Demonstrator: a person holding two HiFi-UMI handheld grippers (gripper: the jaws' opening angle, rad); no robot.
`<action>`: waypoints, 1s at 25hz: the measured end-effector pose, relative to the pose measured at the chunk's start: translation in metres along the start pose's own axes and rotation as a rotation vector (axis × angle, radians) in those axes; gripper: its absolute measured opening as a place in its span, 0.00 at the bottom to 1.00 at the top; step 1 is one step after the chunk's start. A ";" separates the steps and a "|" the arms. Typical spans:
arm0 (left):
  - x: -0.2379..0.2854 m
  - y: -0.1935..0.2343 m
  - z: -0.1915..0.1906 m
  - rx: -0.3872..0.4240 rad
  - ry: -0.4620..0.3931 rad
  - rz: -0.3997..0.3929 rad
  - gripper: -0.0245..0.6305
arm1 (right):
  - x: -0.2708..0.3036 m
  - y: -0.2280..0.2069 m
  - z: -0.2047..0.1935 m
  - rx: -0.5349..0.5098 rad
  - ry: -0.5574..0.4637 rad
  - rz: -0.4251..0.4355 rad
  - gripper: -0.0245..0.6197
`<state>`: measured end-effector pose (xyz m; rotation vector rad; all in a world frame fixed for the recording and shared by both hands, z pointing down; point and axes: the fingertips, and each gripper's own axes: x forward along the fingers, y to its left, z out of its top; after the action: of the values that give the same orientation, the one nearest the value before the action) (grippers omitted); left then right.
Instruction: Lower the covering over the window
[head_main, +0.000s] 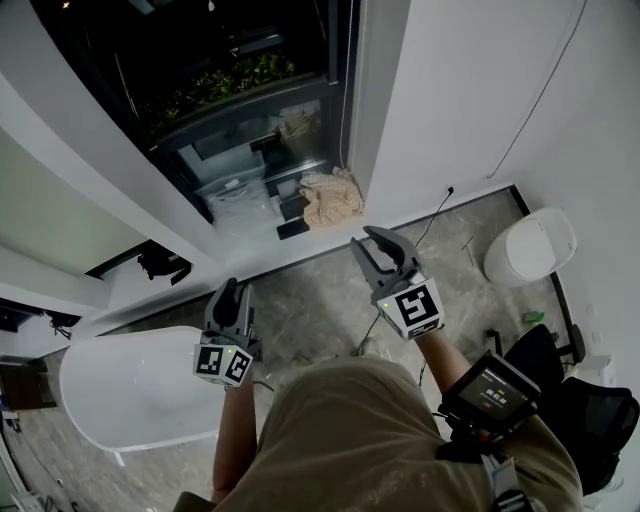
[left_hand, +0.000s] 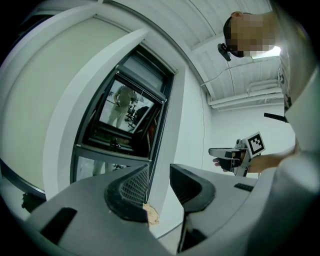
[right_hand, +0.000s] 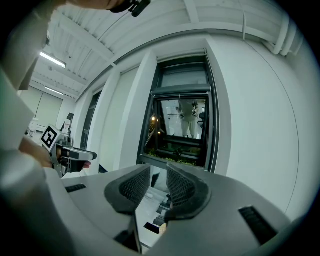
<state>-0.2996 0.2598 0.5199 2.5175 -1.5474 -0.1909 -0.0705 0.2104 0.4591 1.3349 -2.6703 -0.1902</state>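
Head view has us looking steeply down a white wall at the window (head_main: 250, 110), which sits at 12 o'clock in that picture, its dark frame running to the top edge. The glass is dark and uncovered over all we can see. In the right gripper view it reflects a standing person (right_hand: 189, 117). Whether a covering is rolled up at its head we cannot tell. What looks like a thin cord (head_main: 344, 90) runs down just beside the frame's right edge. A beige cloth (head_main: 330, 197) lies bunched on the sill at the frame's lower right corner.

Our left gripper (head_main: 230, 285) is at 8 o'clock from the picture's centre, pointing at the wall below the window. Its own view shows the jaws standing apart with nothing between the pads. Through the gap we see the frame's right edge and white wall. Our right gripper (head_main: 363, 236) is just off centre toward 2 o'clock, aimed at the sill. Its jaws are likewise parted and empty, with the sill showing in the gap. Neither gripper touches the window.

In the left gripper view a pale flat panel (left_hand: 45, 100) fills the neighbouring bay at the window's 9 o'clock. Below us a white bathtub (head_main: 130, 390) lies at 8 o'clock and a white rounded fixture (head_main: 530, 245) at 3 o'clock. A small screen device (head_main: 492, 388) is strapped to the right forearm.
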 end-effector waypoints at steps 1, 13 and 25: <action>0.000 0.000 0.000 0.001 0.000 0.000 0.22 | 0.000 0.000 0.000 -0.001 -0.001 -0.002 0.20; 0.008 -0.004 -0.005 -0.009 0.015 -0.016 0.22 | 0.001 0.005 -0.011 -0.052 0.076 0.016 0.13; 0.021 -0.021 -0.015 -0.006 0.034 -0.061 0.22 | 0.001 0.004 -0.024 -0.055 0.100 0.032 0.12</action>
<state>-0.2690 0.2520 0.5295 2.5518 -1.4566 -0.1595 -0.0697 0.2111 0.4839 1.2504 -2.5824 -0.1869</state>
